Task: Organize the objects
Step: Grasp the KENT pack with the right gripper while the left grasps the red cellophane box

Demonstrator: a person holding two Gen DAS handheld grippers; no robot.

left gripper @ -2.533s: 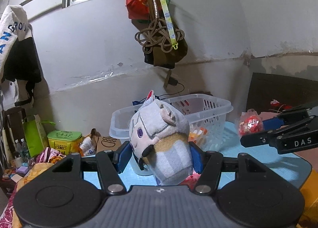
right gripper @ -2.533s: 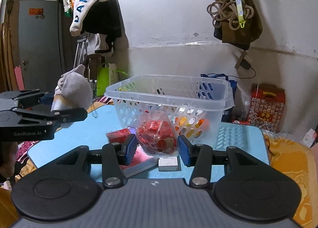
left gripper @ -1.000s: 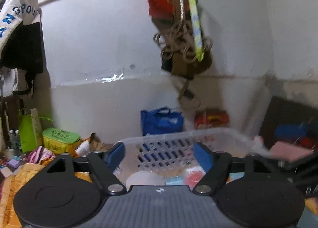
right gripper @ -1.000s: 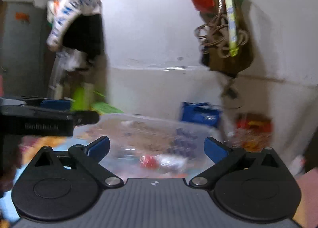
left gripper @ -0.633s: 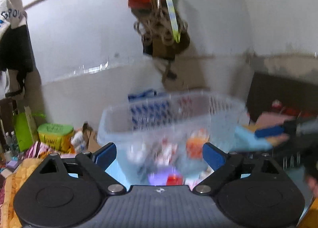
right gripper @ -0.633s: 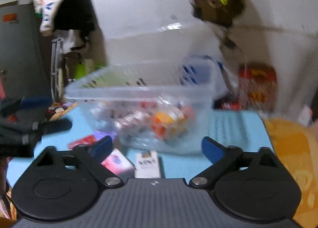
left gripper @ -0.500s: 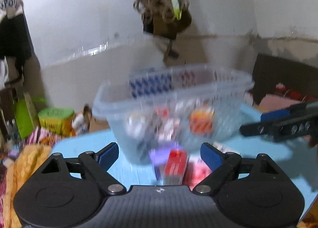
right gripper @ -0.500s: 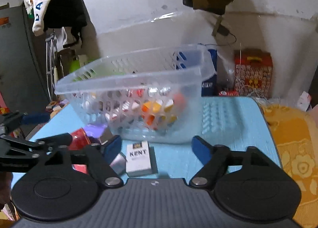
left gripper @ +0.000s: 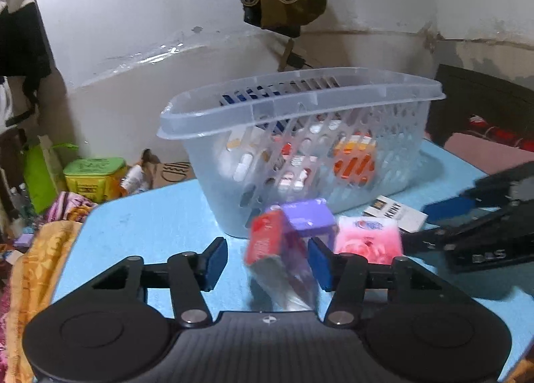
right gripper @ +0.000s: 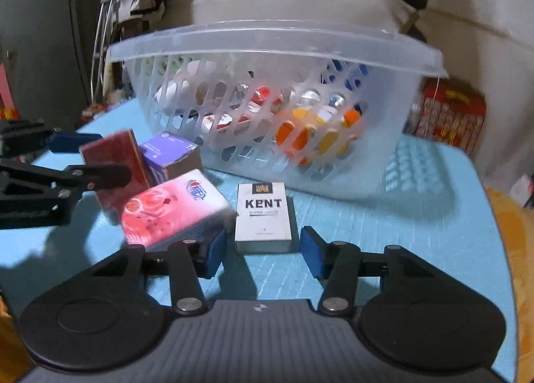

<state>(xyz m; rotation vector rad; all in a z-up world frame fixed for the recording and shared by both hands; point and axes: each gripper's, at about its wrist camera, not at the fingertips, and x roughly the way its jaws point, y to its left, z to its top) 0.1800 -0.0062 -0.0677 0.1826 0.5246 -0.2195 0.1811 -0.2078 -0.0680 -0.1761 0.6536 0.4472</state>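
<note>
On the blue table [right gripper: 417, 233], nearest its front edge, the right gripper [right gripper: 263, 251] has its jaws apart with nothing held, the white cigarette pack [right gripper: 263, 216] lying flat just ahead between the blue pads. The left gripper [left gripper: 267, 263] is likewise spread and empty, its jaws framing a red packet [left gripper: 267, 241] that leans against a purple box [left gripper: 308, 218]. Beside these sits a pink tissue pack [right gripper: 173, 206], touching the right gripper's left pad or nearly so. Behind them all, toward the table's far edge, stands the clear basket [right gripper: 277, 39], already holding several small items.

The step in hand looks like picking up the next loose items. For the cigarette pack, lower the pads fully to the table, centre them on its long sides, and keep clear of the tissue pack before closing. The red packet is tilted and blurred, so the left jaws should close gently to avoid toppling it.
</note>
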